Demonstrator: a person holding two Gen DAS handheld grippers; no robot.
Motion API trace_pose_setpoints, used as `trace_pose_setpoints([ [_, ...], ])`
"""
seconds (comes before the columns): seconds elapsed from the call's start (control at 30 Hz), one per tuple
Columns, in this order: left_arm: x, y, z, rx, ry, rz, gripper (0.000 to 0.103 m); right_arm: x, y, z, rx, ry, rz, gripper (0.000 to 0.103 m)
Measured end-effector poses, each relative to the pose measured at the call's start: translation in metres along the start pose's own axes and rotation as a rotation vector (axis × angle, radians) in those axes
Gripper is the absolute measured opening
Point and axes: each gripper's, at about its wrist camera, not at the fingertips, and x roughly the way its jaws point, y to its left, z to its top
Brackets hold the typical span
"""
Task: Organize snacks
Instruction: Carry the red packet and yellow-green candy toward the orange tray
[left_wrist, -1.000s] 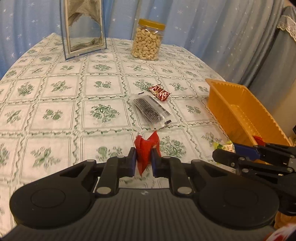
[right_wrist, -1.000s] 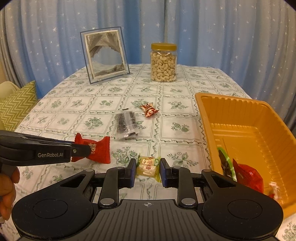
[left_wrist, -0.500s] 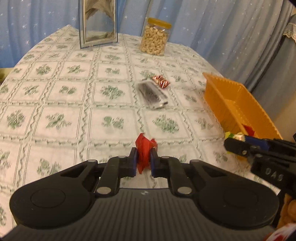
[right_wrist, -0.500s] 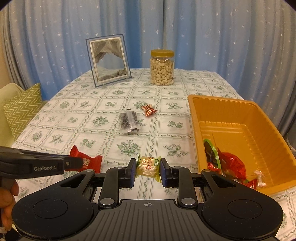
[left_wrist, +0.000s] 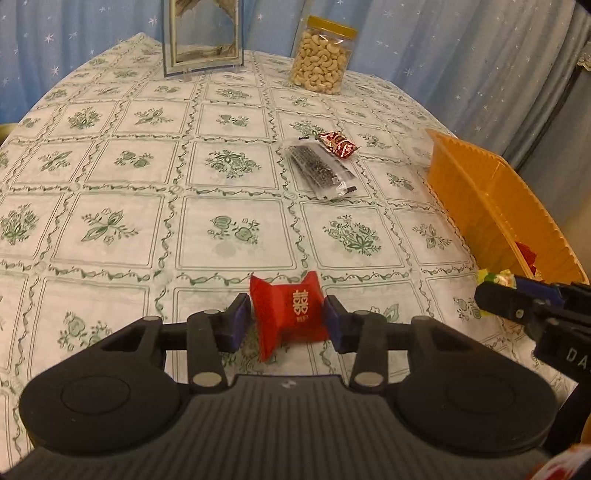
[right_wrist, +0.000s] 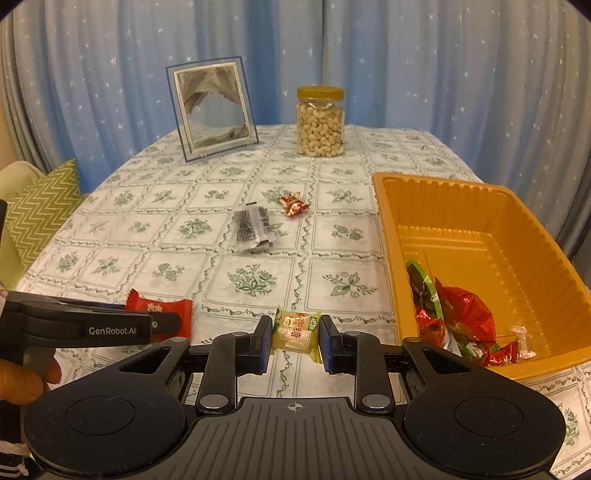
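Observation:
A red snack packet (left_wrist: 291, 314) with a gold emblem lies flat on the tablecloth between the jaws of my left gripper (left_wrist: 285, 321). Those jaws are opening and the pads stand just off the packet's ends. From the right wrist view the same red packet (right_wrist: 162, 306) shows behind the left gripper's fingertips (right_wrist: 162, 321). My right gripper (right_wrist: 293, 338) is shut on a yellow-green candy packet (right_wrist: 295, 330), held above the table left of the orange tray (right_wrist: 480, 206). Red and green wrappers (right_wrist: 461, 314) lie in the tray's near end.
A clear packet of dark snacks (right_wrist: 253, 229) and a small red candy (right_wrist: 293, 205) lie mid-table. A cashew jar (right_wrist: 320, 122) and a framed picture (right_wrist: 214, 110) stand at the back. A zigzag cushion (right_wrist: 40, 210) sits off the table's left edge. Blue curtains hang behind.
The left jaws have parted; the red packet, pinched upright before, now lies flat on the cloth. Both grippers drew back toward the near edge, the right one keeping its candy.

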Motion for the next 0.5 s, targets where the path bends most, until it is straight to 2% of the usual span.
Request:
trace_pose_setpoints([
  [0.1, -0.001, -0.004, 0.0, 0.017, 0.004, -0.011, 0.025, 0.003, -0.001, -0.001, 0.005, 0.006, 0.001, 0.027],
  [0.2, -0.007, -0.007, 0.0, 0.021, -0.007, -0.008, 0.02, 0.002, -0.002, 0.001, 0.009, 0.0, 0.003, 0.027],
  [0.5, -0.039, -0.015, 0.001, -0.013, -0.053, 0.003, 0.018, -0.019, -0.004, 0.008, 0.025, -0.044, 0.005, 0.027],
])
